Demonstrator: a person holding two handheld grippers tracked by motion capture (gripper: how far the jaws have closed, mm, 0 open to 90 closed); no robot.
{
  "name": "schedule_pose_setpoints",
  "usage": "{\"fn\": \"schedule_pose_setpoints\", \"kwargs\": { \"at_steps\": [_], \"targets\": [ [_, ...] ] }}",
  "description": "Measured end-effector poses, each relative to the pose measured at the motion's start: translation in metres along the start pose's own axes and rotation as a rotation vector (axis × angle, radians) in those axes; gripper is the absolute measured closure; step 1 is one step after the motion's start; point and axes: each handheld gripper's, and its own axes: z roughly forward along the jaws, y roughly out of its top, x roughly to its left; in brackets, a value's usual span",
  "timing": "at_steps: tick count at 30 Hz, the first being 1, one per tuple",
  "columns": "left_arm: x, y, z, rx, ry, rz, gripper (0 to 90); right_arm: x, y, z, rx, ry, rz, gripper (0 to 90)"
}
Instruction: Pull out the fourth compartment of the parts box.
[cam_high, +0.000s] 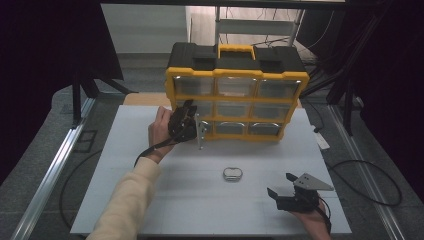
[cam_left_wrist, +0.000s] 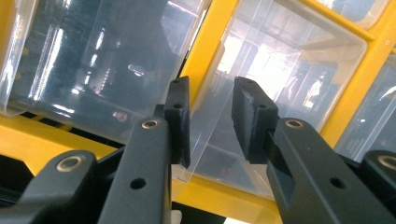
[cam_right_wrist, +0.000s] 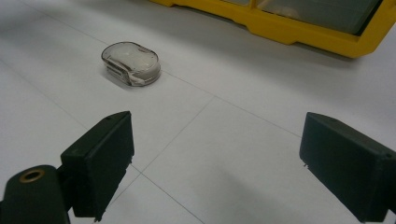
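A clear drawer (cam_left_wrist: 261, 93) sits in the yellow organizer (cam_high: 235, 102) at the far side of the white table (cam_high: 150, 200), on the cabinet's left. The left gripper (cam_left_wrist: 211, 122) is at this drawer's front, its jaws a narrow gap apart on either side of the drawer's clear lip; no firm clamp is evident. Near right, the right gripper (cam_right_wrist: 215, 163) hovers with jaws wide apart. Between them lies a small clear case (cam_high: 232, 173).
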Motion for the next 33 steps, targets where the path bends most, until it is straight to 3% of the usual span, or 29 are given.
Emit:
{"fn": "schedule_pose_setpoints", "kwargs": {
  "at_steps": [33],
  "targets": [
    [-0.003,-0.003,-0.015,-0.025,0.008,-0.006,68.2,0.000,0.000,0.000,0.002,0.000,-0.002,10.6]
  ]
}}
